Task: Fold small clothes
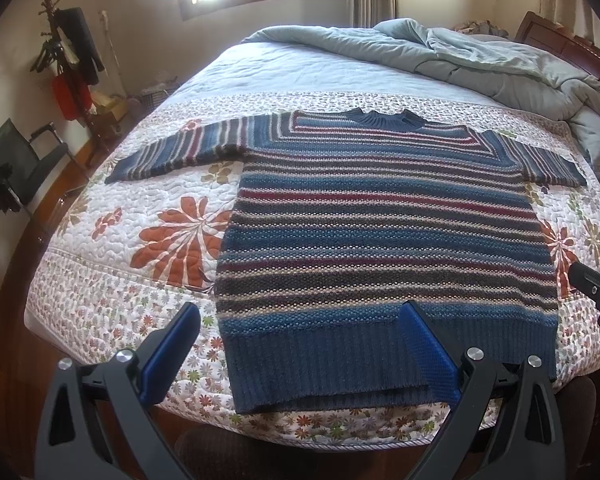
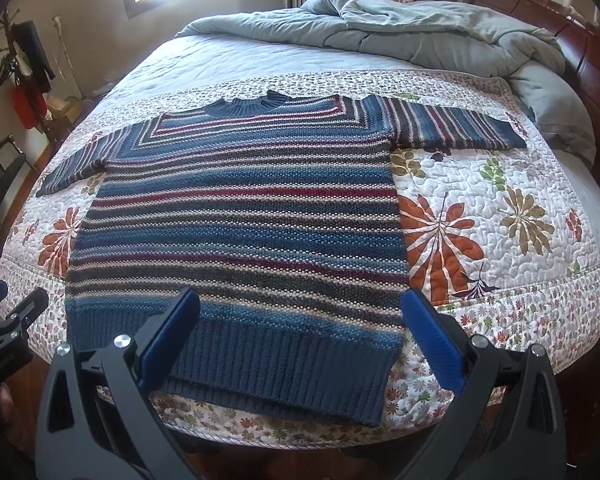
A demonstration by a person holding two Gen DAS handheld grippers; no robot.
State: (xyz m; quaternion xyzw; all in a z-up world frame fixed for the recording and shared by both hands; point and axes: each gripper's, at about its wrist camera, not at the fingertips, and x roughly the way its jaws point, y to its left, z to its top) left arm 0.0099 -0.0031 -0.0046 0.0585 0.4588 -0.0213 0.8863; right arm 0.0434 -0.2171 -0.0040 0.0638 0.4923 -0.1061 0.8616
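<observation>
A floral quilt (image 1: 172,200) covers the bed, a grey duvet (image 1: 480,60) bunched at 1 o'clock. The striped knit sweater (image 1: 380,232) lies flat at centre, sleeves outspread. The left gripper (image 1: 300,320) and right gripper (image 2: 300,308) hover spread wide above its ribbed hem, at 6 o'clock, holding nothing.

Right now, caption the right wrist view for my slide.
Open right gripper hovers above the hem of a striped sweater spread flat on a floral quilt.
</observation>
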